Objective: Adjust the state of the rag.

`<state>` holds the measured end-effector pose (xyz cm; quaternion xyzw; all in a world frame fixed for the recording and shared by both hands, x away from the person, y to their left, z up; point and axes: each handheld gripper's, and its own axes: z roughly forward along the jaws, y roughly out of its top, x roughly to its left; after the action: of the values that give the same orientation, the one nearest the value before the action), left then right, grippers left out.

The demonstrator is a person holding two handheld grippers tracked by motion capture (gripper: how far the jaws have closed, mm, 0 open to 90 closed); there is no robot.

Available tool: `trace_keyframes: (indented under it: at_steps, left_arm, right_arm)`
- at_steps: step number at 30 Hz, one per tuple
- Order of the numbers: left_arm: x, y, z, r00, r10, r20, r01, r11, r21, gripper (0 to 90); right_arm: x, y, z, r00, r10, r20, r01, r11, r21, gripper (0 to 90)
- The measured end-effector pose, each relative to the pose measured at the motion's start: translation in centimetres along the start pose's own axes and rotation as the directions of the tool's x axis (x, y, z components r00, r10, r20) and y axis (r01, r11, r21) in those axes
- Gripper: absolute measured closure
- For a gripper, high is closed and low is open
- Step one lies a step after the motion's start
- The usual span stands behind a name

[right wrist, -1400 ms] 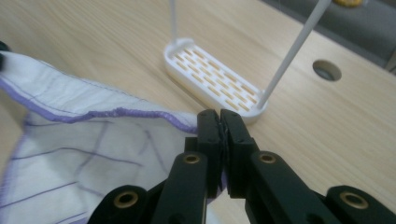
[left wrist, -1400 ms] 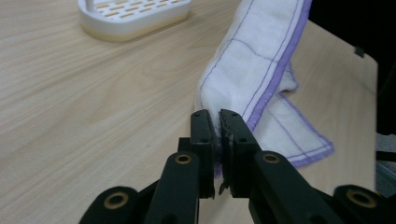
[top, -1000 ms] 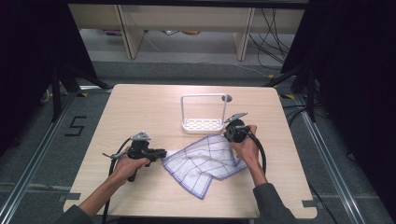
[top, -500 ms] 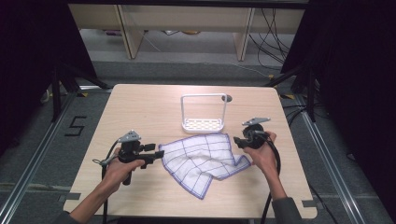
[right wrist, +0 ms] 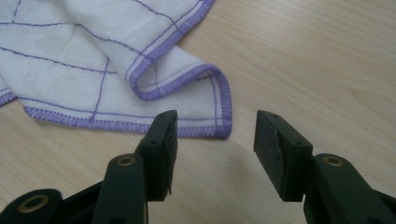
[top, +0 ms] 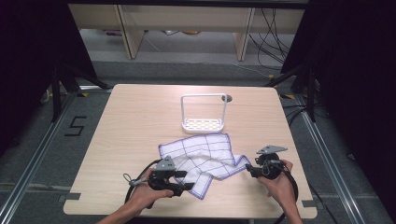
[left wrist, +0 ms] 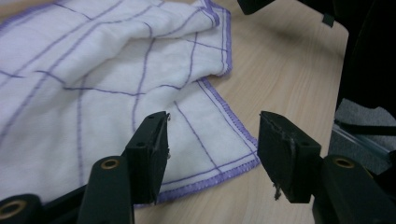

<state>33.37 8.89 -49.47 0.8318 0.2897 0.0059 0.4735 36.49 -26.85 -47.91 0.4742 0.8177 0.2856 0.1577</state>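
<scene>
- The cloth (top: 203, 156), white with purple grid lines, lies crumpled near the table's (top: 130, 121) front edge, about midway between its left and right edges, in front of the white rack (top: 204, 112).
- The left claw (top: 187, 185) has just been opening; its jaws stand wide over the cloth's near corner, pads pressing nothing.
- The right claw (top: 249, 169) has also just been opening and is empty, just off the cloth's right-hand corner (right wrist: 219, 116).
- Judged step: taking fresh hold of two corners to spread or fold the cloth.
- To do it well, slide each lower jaw under the stitched hem, pinch one layer only, and avoid the folded-over flap (right wrist: 159, 79).
- Lift both corners evenly, pulling apart so that the wrinkles fall out.
</scene>
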Motion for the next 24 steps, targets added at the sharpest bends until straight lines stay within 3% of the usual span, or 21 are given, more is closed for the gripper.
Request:
trace_keyframes:
  at_steps: [4,5,6,10,12,14,15,16,18,20,22,23,24]
  left_arm:
    - [-1.0,-0.1,1.8,0.9996,0.021,0.017,-0.022,0.9992,0.033,43.9]
    - [-1.2,-0.1,2.0,0.9992,0.033,0.022,-0.033,0.9987,0.038,44.7]
    - [-1.6,-0.1,2.5,0.9986,0.042,0.033,-0.043,0.9983,0.04,45.2]
    - [-2.3,-0.5,4.0,0.994,0.103,0.035,-0.106,0.9903,0.09,46.7]
    - [-2.1,-0.6,4.4,0.9882,0.153,0.009,-0.153,0.9831,0.101,50.5]
    - [-2.1,-0.5,4.4,0.9905,0.137,0.013,-0.137,0.9859,0.096,53.8]
    - [-2.0,-0.5,4.4,0.988,0.154,0.007,-0.154,0.9832,0.097,57.8]
    - [-1.9,-0.6,4.4,0.9802,0.197,-0.016,-0.195,0.9755,0.103,61.4]
    - [-1.9,-0.6,4.4,0.9693,0.244,-0.032,-0.24,0.9659,0.098,73.9]
    - [-1.7,-0.7,4.3,0.9721,0.232,-0.033,-0.228,0.9684,0.101,80.8]
    - [-1.4,-0.6,4.3,0.9694,0.244,-0.03,-0.24,0.9657,0.1,85.3]
    - [-1.5,-0.6,4.3,0.9725,0.231,-0.025,-0.228,0.9689,0.096,86.4]
    - [-1.4,-0.6,4.3,0.9719,0.235,-0.012,-0.233,0.9678,0.096,87.1]
  right_arm:
    - [0.0,-0.4,-0.3,0.9999,0.015,-0.008,-0.016,1.0,-0.02,49.8]
    - [-0.1,-0.5,-0.2,1.0,-0.001,-0.005,0.001,0.999,-0.035,49.7]
    - [0.1,-0.6,-0.3,0.9998,0.021,0.001,-0.021,1.0,-0.023,49.7]
    - [0.0,-0.6,0.4,0.9997,0.024,0.011,-0.023,0.999,-0.025,49.6]
    - [-0.3,-0.4,0.8,0.9991,0.015,0.04,-0.014,0.999,-0.035,49.0]
    - [-0.1,-0.2,1.0,0.9987,0.004,0.05,-0.002,1.0,-0.026,49.0]
    - [-0.1,-0.1,1.2,0.9983,-0.013,0.057,0.015,0.999,-0.031,49.1]
    - [0.0,0.0,1.4,0.9985,-0.015,0.052,0.017,0.999,-0.028,49.2]
    - [0.1,0.2,1.8,0.9989,-0.014,0.045,0.016,0.999,-0.03,50.8]
    - [0.1,0.3,2.0,0.9988,-0.011,0.048,0.012,1.0,-0.024,50.8]
    - [0.0,0.3,2.2,0.9991,-0.009,0.042,0.01,1.0,-0.024,51.2]
    - [0.0,0.2,2.3,0.9991,-0.009,0.041,0.01,1.0,-0.021,51.7]
    - [-0.2,0.2,2.4,0.9987,-0.026,0.045,0.027,0.999,-0.025,52.6]
